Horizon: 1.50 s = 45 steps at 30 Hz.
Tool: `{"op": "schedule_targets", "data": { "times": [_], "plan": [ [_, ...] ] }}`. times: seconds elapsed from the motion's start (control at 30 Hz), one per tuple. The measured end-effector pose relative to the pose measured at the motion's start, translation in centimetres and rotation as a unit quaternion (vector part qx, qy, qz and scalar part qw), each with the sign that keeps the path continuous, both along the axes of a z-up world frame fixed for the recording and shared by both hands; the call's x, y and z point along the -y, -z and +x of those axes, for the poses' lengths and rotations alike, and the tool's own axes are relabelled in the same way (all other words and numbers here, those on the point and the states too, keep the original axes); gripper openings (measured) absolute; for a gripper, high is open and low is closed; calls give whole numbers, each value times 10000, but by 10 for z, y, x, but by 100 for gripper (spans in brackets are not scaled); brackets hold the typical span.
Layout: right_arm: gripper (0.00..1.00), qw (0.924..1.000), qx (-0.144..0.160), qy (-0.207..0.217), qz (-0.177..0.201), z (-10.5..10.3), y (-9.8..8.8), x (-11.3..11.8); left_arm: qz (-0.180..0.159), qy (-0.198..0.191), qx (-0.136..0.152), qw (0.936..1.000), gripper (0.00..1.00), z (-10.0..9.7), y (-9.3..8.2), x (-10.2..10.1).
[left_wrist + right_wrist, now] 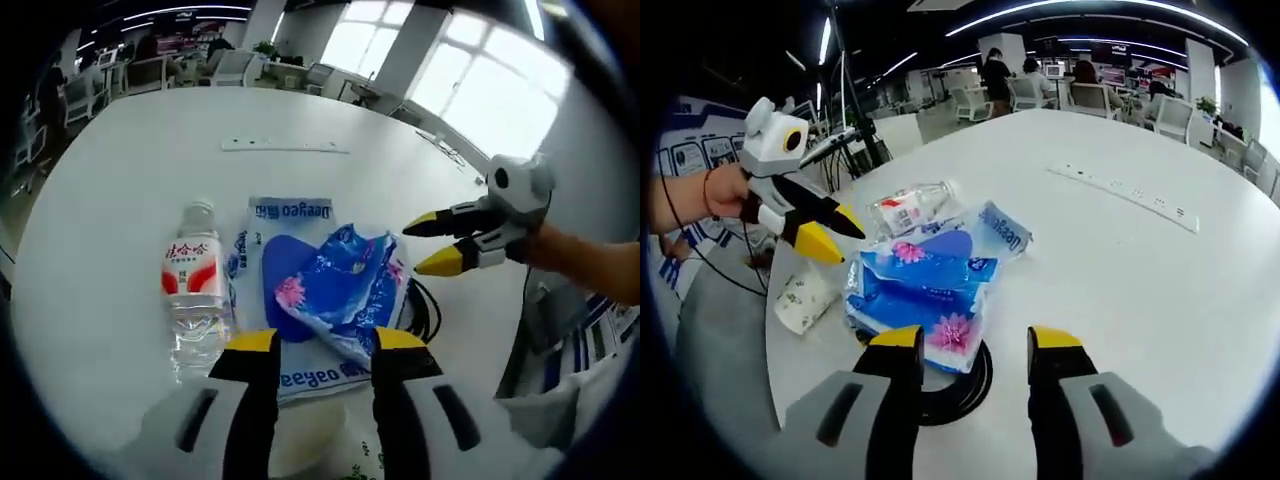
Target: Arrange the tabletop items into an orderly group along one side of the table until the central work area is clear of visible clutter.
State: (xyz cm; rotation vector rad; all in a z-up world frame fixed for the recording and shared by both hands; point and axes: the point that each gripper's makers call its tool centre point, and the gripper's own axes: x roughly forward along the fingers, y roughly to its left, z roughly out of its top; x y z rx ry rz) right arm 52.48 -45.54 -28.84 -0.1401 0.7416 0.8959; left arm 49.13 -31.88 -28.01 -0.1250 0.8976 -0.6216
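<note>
In the left gripper view, the left hand-held gripper stands with its yellow-tipped jaws spread apart and nothing between them, poised just over the near edge of the white tabletop. Just beyond the tips lies a flat blue-and-white wipes pack, its lettering facing away and reading roughly "Deeyeo" at both ends. On top of that pack rests a crumpled blue tissue packet printed with pink flowers. Touching the wipes pack on its left side lies a clear water bottle with a red-and-white label in Chinese characters too small to read, cap pointing away. A coiled black cable peeks out from under the pack's right side. Right of the pack, the right hand-held gripper hovers above the tabletop, jaws parted and empty, held by a hand. Well beyond the pack a white power strip lies flat. In the right gripper view, the right hand-held gripper is likewise open and empty, the cable just past its tips, then the tissue packet, the wipes pack and the bottle; a small white patterned packet lies left of the pack near the tabletop's edge.
</note>
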Motion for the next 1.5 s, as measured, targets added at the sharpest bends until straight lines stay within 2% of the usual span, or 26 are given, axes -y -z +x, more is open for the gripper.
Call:
{"op": "schedule_targets", "data": {
  "times": [0.13,0.57,0.87,1.1,1.23,1.5],
  "plan": [
    [37,10000,-24,15,11,1,2,0,120,66,-83,9999,30,-1,5,1],
    [31,9999,-82,48,69,3,8,-4,194,77,-331,9992,22,-4,15,4],
    [17,9999,-96,5,125,2,8,-8,207,99,-524,9984,18,-6,23,8],
    [7,9998,-121,54,134,3,10,-7,254,164,-545,9981,9,-5,27,11],
    [2,9998,-104,70,136,4,10,-7,240,190,-552,9980,6,-5,27,12],
    [0,9997,-120,124,162,5,8,-7,268,317,-499,9979,4,-5,25,14]
  ]
}}
